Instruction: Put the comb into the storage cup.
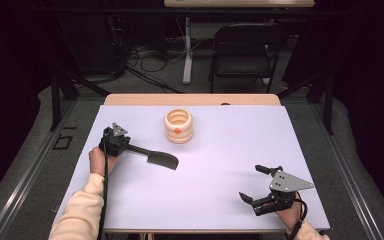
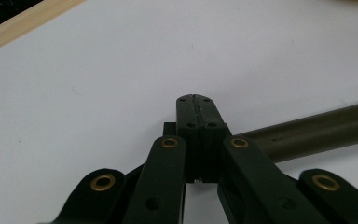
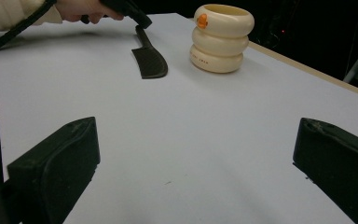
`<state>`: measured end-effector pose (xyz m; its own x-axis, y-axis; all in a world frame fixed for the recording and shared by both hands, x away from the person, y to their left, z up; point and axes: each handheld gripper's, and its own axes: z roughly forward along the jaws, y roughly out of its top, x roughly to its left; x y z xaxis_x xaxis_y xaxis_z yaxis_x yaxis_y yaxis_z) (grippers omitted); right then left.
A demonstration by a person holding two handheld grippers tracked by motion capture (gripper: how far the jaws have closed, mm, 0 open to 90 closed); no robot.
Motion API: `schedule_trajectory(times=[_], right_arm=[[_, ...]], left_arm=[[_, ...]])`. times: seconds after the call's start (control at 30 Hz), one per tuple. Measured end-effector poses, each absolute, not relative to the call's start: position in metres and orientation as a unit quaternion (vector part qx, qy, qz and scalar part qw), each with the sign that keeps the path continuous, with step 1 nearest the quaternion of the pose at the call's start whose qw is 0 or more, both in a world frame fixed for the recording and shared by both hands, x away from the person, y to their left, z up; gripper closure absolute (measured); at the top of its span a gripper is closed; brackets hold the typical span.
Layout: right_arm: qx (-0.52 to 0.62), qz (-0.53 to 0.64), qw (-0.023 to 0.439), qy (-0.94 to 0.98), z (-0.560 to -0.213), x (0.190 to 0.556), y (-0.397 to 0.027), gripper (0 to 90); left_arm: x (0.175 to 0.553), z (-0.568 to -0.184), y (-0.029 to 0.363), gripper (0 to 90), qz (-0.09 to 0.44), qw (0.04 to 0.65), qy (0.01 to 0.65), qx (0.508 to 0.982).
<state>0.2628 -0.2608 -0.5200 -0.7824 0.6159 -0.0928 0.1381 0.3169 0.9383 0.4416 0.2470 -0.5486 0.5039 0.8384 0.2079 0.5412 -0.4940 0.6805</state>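
A dark spatula point(image 1: 161, 159) lies on the white table top point(image 1: 215, 150), its flat blade pointing right. My left gripper point(image 1: 124, 146) is shut on the end of its handle point(image 2: 307, 133), the two jaws pressed together in the left gripper view point(image 2: 196, 119). A cream ribbed holder point(image 1: 178, 126) with an orange dot stands upright just behind the blade. My right gripper point(image 1: 250, 182) rests at the front right, open, with bare table between its pads point(image 3: 60, 158). In the right gripper view the spatula point(image 3: 150, 60) and the holder point(image 3: 221, 37) sit far ahead.
The table's wooden back edge point(image 1: 190, 99) runs behind the holder. A black folding chair point(image 1: 242, 50) and a white table leg point(image 1: 187, 50) with floor cables stand beyond the table. A cream sleeve point(image 1: 80, 210) lies along the front left.
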Motion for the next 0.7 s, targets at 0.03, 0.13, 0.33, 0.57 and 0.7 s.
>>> schedule_trajectory(times=[0.03, 0.13, 0.33, 0.57, 0.7], right_arm=[[0.242, 0.532, 0.224, 0.78, -0.52, 0.2628, -0.2608, 0.0], [0.241, 0.532, 0.225, 0.78, -0.5199, 0.2628, -0.2608, 0.0], [0.242, 0.532, 0.226, 0.78, -0.5196, 0.2626, -0.2609, 0.0], [0.242, 0.531, 0.225, 0.781, -0.5196, 0.2626, -0.2614, 0.1], [0.243, 0.53, 0.224, 0.781, -0.5199, 0.2628, -0.2611, 0.0]], left_arm=[[0.4416, -0.5486, 0.247, 90.0, 0.268, 0.277, 0.42, 0.822], [0.4415, -0.5494, 0.2468, 90.0, 0.264, 0.271, 0.42, 0.825], [0.4403, -0.5487, 0.2472, 90.0, 0.26, 0.268, 0.415, 0.829], [0.4396, -0.5504, 0.2472, 90.0, 0.249, 0.263, 0.414, 0.835], [0.4377, -0.5505, 0.2462, 90.0, 0.25, 0.259, 0.409, 0.839]])
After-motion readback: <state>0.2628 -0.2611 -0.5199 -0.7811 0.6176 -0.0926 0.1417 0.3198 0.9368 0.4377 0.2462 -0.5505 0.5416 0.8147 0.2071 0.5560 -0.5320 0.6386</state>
